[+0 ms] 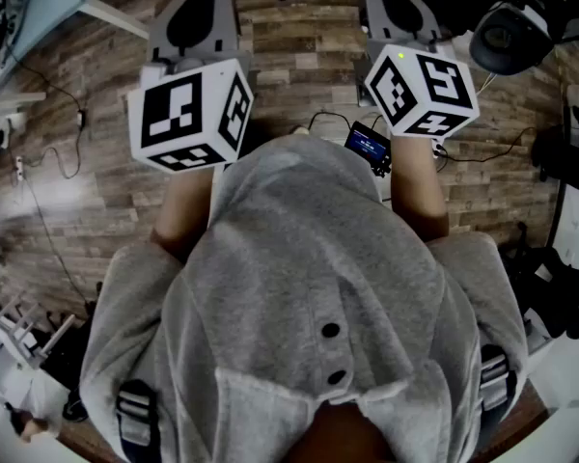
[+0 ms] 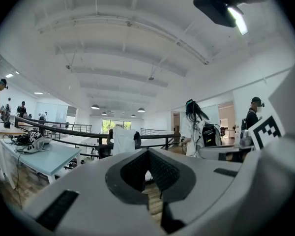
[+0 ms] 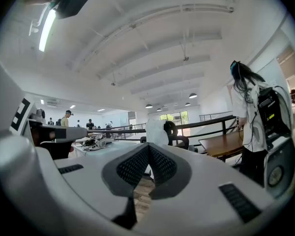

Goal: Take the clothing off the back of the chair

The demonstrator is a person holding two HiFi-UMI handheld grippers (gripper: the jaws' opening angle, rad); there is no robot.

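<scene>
You are holding the left gripper [image 2: 147, 151] out flat in front of you. Its two fingers are pressing together at the tips, with nothing between them. Looking along it, the white clothing [image 2: 123, 140] is hanging over the back of a dark chair [image 2: 103, 149], far across the big room, near a long black rail [image 2: 74, 132].

In the middle, looking down, you are seeing only your own gray top [image 1: 309, 287] and the wooden floor [image 1: 299, 56] under both grippers.

On the right, you are holding the right gripper [image 3: 148, 149] out flat too. Its fingers are also pressing together at the tips and pinching nothing. Its view is showing the same clothing on the same chair, far away.

So I think the job is not started yet. Nothing is touching the clothing. You are going to need to walk over to the chair, open a gripper, pinch the clothing and lift it off the chair back.
</scene>
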